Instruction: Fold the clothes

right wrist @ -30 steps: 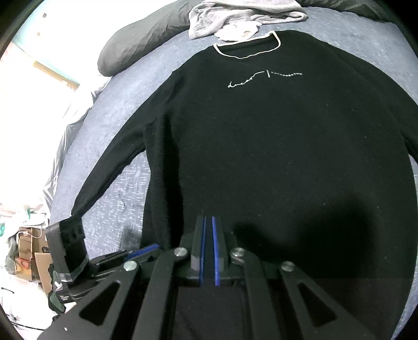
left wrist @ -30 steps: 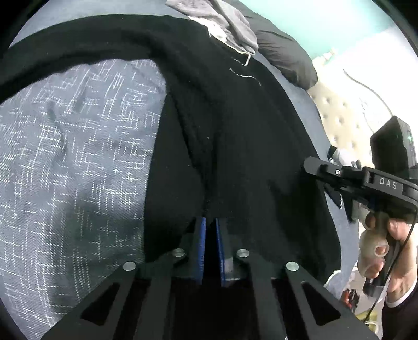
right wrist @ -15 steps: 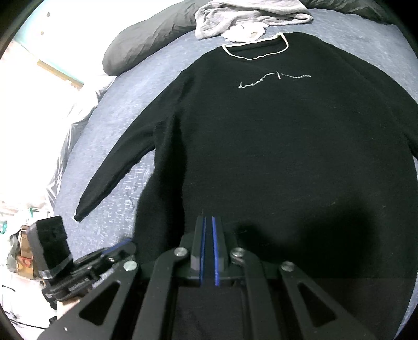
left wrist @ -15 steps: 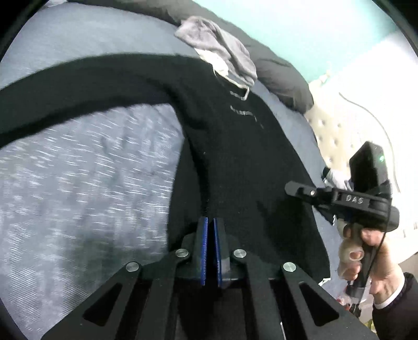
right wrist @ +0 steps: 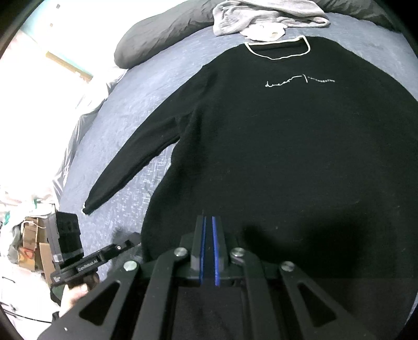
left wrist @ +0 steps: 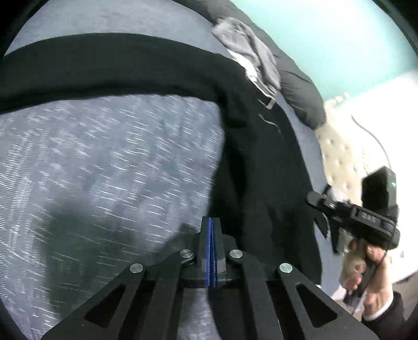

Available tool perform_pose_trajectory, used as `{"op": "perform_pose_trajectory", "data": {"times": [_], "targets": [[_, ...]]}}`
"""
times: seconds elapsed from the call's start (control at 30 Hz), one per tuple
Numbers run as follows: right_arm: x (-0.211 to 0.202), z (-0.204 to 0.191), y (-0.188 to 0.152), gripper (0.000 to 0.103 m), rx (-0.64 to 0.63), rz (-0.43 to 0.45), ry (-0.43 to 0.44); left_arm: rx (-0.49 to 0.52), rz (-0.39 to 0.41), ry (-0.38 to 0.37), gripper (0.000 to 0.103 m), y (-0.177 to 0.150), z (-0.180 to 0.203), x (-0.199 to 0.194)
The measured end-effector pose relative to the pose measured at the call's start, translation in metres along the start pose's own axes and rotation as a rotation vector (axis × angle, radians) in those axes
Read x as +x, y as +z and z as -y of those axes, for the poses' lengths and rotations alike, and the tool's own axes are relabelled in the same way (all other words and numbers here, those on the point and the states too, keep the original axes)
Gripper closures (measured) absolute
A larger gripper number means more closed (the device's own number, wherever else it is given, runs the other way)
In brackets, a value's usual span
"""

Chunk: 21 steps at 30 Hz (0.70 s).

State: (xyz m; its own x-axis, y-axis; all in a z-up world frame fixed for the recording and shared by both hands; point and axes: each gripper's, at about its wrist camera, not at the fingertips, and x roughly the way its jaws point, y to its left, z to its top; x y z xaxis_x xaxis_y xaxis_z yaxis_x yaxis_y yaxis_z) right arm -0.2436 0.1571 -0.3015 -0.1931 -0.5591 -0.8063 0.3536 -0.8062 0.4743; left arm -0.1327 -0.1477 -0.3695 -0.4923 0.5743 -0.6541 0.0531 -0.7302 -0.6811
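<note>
A black sweater [right wrist: 287, 143] with a white-trimmed neck lies flat, front up, on a blue-grey bedspread [right wrist: 146, 99]. Its left sleeve [right wrist: 130, 162] stretches out toward the bed's edge. My right gripper [right wrist: 208, 218] hovers over the lower hem with its pads almost touching; I cannot tell whether cloth is pinched. In the left wrist view this gripper [left wrist: 312, 198] sits by the sweater's [left wrist: 261, 170] far side, held by a hand. My left gripper [left wrist: 211, 221] is shut with nothing between its pads, over the bedspread [left wrist: 104, 170] at the sweater's near edge. It also shows beside the lower left corner [right wrist: 130, 239].
A crumpled grey garment [right wrist: 261, 13] and a dark pillow [right wrist: 162, 34] lie past the neck. Cardboard boxes and clutter [right wrist: 28, 243] stand off the bed on the left. A cream tufted surface [left wrist: 339, 151] lies beyond the far side.
My left gripper slid off the sweater's hem onto the bedspread and its pads closed fully together. The right view pulled back a little, so the sleeve cuff now shows.
</note>
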Motion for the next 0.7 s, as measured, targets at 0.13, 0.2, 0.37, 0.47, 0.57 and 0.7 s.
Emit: {"op": "perform_pose_trajectory", "data": {"times": [0.13, 0.2, 0.37, 0.47, 0.57, 0.7], "targets": [[-0.003, 0.007, -0.002, 0.098, 0.016, 0.002, -0.010, 0.034, -0.063, 0.000, 0.085, -0.007, 0.011, 0.016], [-0.004, 0.010, -0.003, 0.098, 0.027, 0.001, -0.010, 0.039, -0.079, 0.018, 0.079, -0.011, 0.010, 0.021], [-0.006, 0.015, -0.005, 0.098, 0.031, -0.001, -0.010, 0.080, -0.097, 0.057, 0.080, -0.016, 0.017, 0.036], [-0.005, 0.015, -0.006, 0.098, 0.033, -0.003, -0.009, 0.106, -0.096, 0.028, 0.091, -0.016, 0.026, 0.036], [-0.004, 0.016, -0.006, 0.098, 0.034, -0.006, -0.007, 0.112, -0.082, 0.011, 0.103, -0.013, 0.030, 0.034], [-0.003, 0.016, -0.007, 0.098, 0.035, -0.008, -0.006, 0.085, -0.042, -0.006, 0.103, -0.005, 0.026, 0.022]]}}
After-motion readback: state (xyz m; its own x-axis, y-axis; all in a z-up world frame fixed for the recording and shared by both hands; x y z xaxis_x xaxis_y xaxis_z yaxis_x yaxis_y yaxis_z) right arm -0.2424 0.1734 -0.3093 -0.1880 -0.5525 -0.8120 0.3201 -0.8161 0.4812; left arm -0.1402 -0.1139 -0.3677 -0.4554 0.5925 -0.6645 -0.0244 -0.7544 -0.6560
